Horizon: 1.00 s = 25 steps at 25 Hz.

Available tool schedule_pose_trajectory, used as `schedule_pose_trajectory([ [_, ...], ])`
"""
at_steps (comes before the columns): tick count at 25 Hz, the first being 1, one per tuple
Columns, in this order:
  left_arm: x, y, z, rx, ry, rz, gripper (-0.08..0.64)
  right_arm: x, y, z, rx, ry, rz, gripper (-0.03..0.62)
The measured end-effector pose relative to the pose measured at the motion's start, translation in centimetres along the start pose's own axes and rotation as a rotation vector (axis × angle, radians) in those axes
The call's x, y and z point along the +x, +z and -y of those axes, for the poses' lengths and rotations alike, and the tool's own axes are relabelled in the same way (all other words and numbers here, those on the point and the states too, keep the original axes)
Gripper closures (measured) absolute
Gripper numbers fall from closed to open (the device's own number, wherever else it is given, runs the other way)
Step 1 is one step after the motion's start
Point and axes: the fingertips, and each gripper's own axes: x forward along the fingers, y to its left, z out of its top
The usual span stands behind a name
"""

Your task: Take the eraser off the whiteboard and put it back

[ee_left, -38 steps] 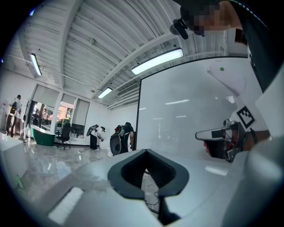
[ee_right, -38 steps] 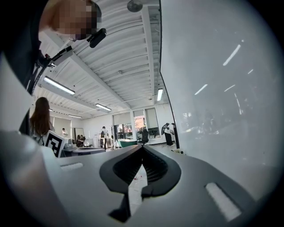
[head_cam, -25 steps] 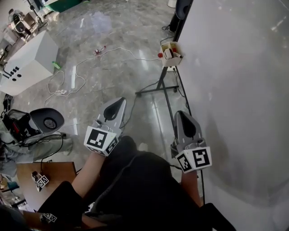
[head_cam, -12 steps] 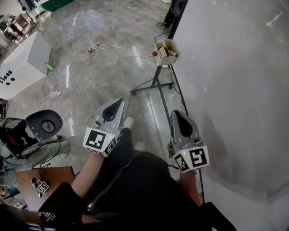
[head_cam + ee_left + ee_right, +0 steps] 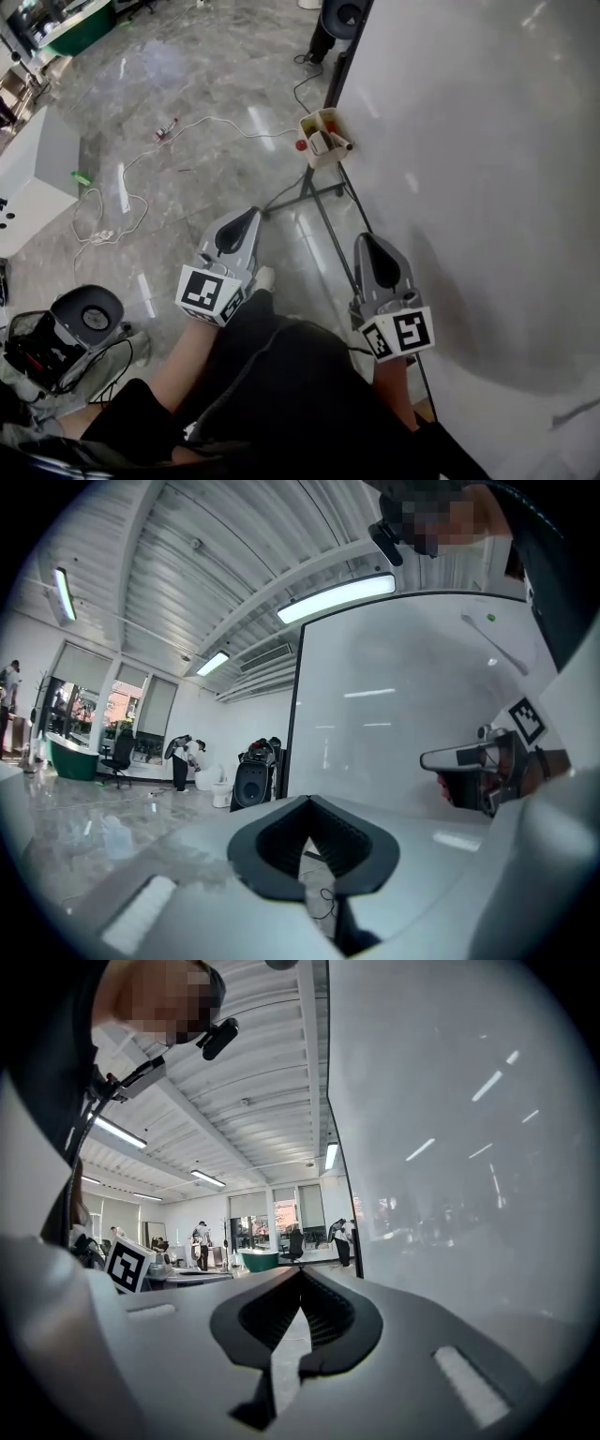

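Observation:
The whiteboard (image 5: 469,187) fills the right side of the head view. A small cream holder (image 5: 322,138) hangs at its lower edge with a pale block in it, perhaps the eraser (image 5: 322,142), and something red beside it. My left gripper (image 5: 251,212) is out over the floor, shut and empty, short of the holder. My right gripper (image 5: 367,240) is close along the board's foot, also shut with nothing in it. The left gripper (image 5: 309,803) view shows the whiteboard (image 5: 394,724) and the right gripper (image 5: 478,761). In the right gripper (image 5: 300,1275) view the whiteboard (image 5: 450,1147) stands at the right.
The board's black stand legs (image 5: 309,192) spread over the glossy floor beneath the holder. Cables (image 5: 187,127) trail across the floor to the left. A black speaker (image 5: 339,17) stands at the board's far end. A round black device (image 5: 89,319) and a white cabinet (image 5: 28,187) are at the left.
Both grippers have moved forward along the board, still shut. The holder now sits lower in the head view and nearer to them; the floor clutter has slid down and left.

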Motion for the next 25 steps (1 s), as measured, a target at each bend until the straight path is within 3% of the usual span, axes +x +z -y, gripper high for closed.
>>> schedule_pose_trajectory([
  [7,6.4,1.0,-2.7,0.047,-0.108,-0.032,0.557,4.3,0.7,2.4,0.006,-0.1,0.024,0.583],
  [15,10.5,0.1,-5.4,0.039,-0.225,-0.075,0.557,7.4,0.3,3.4,0.021,-0.232,0.026,0.583],
  [21,12.6,0.0,-4.7,0.029,-0.359,-0.084,0.53,8.6,0.2,3.3,0.001,-0.28,0.008,0.583],
  [25,13.8,0.1,-4.4,0.031,-0.371,-0.083,0.529,9.2,0.5,4.0,0.001,-0.289,0.012,0.583],
])
